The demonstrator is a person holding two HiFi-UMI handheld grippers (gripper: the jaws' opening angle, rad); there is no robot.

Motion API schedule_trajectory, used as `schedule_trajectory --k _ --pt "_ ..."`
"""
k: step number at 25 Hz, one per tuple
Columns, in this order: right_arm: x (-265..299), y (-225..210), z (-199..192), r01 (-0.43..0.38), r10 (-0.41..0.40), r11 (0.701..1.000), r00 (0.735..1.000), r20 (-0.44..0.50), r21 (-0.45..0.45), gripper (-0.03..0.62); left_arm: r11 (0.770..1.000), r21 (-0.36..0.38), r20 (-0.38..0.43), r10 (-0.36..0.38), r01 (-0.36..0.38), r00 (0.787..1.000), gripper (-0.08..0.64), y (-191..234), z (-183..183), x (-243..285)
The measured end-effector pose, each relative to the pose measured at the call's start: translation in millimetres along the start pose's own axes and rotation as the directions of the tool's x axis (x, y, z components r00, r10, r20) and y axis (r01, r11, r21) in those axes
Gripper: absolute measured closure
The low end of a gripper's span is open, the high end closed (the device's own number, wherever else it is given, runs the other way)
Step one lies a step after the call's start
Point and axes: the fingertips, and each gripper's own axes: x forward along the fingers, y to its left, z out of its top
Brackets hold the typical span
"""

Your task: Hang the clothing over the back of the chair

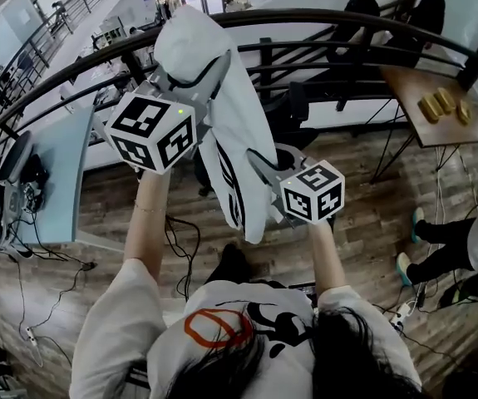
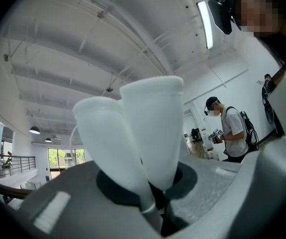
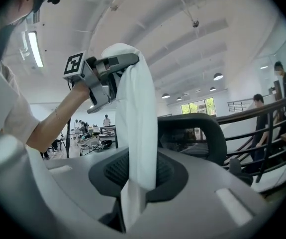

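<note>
A white garment (image 1: 232, 123) with a black stripe hangs in the air between my two raised grippers. My left gripper (image 1: 199, 75) is shut on its top end, and the cloth bulges out of the jaws in the left gripper view as two white folds (image 2: 147, 133). My right gripper (image 1: 263, 169) sits lower and to the right, shut on the garment's edge. In the right gripper view the garment (image 3: 138, 118) drops into the slot of the right gripper (image 3: 131, 203), with the left gripper (image 3: 114, 68) above. The black chair (image 3: 202, 133) stands just behind the cloth, and its back (image 1: 295, 106) is partly hidden.
A curved black railing (image 1: 347, 17) runs beyond the chair, with people standing by it. A wooden table (image 1: 413, 90) with yellow blocks is at the right, a seated person (image 1: 455, 239) below it. A desk (image 1: 56, 173) with equipment and cables lies at the left.
</note>
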Motion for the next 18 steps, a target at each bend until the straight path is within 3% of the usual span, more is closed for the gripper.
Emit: schedule_trajectory --k 7,12,15,18 --pt "6 -23 48 0.069 -0.067 0.994 0.997 0.035 -0.079 0.509 0.995 0.084 0.0 -0.05 0.05 0.999 0.385 41 12 49" --pt "13 -39 66 0.097 -0.095 0.99 0.995 0.028 -0.099 0.501 0.99 0.091 -0.113 -0.094 0.104 0.989 0.382 73 -22 95" --pt "13 -43 65 0.087 -0.086 0.993 0.996 0.019 -0.085 0.491 0.982 0.054 -0.221 -0.167 0.183 0.961 0.379 82 -68 122" --pt "10 -45 64 0.083 -0.081 0.995 0.996 0.03 -0.047 0.479 0.957 -0.018 -0.336 -0.278 0.289 0.9 0.371 80 -120 143"
